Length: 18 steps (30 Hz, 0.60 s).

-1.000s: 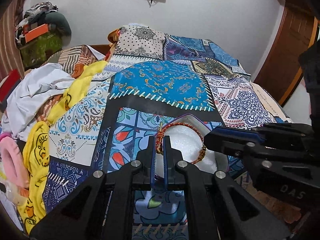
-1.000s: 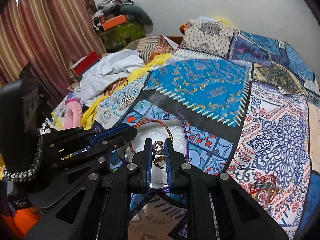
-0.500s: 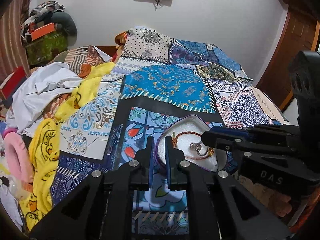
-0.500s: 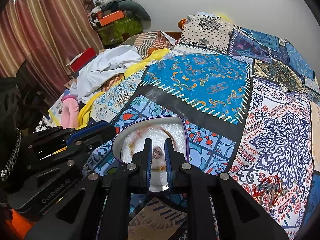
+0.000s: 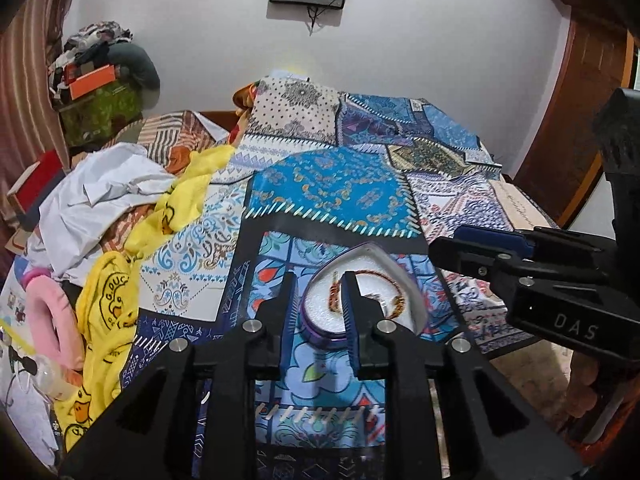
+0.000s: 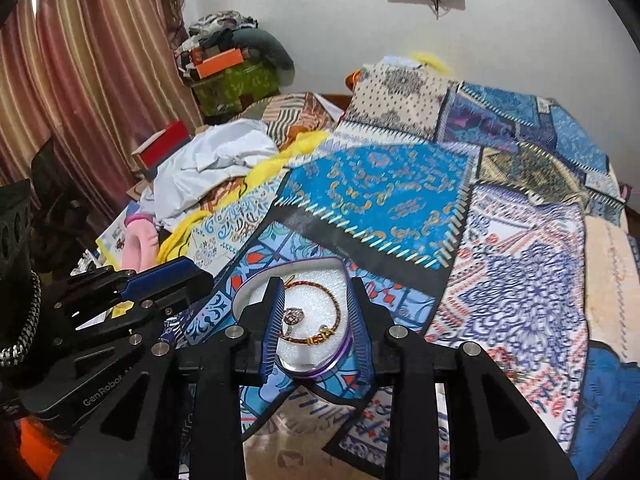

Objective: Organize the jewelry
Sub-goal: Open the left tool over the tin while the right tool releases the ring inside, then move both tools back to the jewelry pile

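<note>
A heart-shaped jewelry box with a purple rim and white foam lining lies open on the patchwork bedspread; it also shows in the right wrist view. Inside lie a red and gold braided bracelet and a ring. The bracelet also shows in the left wrist view. My left gripper is open and empty, just above the box's left side. My right gripper is open and empty, its fingers on either side of the box.
The patchwork bedspread covers the bed. Crumpled white and yellow clothes and a pink item lie along the bed's left side. A pillow sits at the headboard. A wooden door stands at right.
Both grippers opened: the left let go of the bracelet and the right let go of the ring, both now lying in the box. Both grippers pulled back and up.
</note>
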Tool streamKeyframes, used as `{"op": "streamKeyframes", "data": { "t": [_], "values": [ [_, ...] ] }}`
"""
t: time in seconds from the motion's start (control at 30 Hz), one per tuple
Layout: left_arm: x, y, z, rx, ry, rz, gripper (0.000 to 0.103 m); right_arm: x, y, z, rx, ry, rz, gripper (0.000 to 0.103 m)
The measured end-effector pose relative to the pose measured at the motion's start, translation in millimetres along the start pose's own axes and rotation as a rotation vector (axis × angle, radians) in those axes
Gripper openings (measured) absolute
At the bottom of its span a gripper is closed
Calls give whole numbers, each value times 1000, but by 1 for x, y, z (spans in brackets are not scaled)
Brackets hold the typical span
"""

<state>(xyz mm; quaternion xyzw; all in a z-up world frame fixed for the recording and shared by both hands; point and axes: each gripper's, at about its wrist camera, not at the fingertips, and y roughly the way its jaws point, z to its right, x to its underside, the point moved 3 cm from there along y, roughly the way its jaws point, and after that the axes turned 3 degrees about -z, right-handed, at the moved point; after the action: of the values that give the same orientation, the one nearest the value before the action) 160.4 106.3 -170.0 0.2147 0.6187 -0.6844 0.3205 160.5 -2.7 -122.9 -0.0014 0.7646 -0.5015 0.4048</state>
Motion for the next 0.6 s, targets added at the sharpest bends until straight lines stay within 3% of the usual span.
{"op": "streamKeyframes", "data": {
  "t": [0.37,0.6],
  "values": [
    [-14,-23,44,19,63,62,35,3,-48,25,55,16,89,30],
    [-19,-19,78,49,94,55,38,13,-75,57,105,48,128,30]
  ]
}}
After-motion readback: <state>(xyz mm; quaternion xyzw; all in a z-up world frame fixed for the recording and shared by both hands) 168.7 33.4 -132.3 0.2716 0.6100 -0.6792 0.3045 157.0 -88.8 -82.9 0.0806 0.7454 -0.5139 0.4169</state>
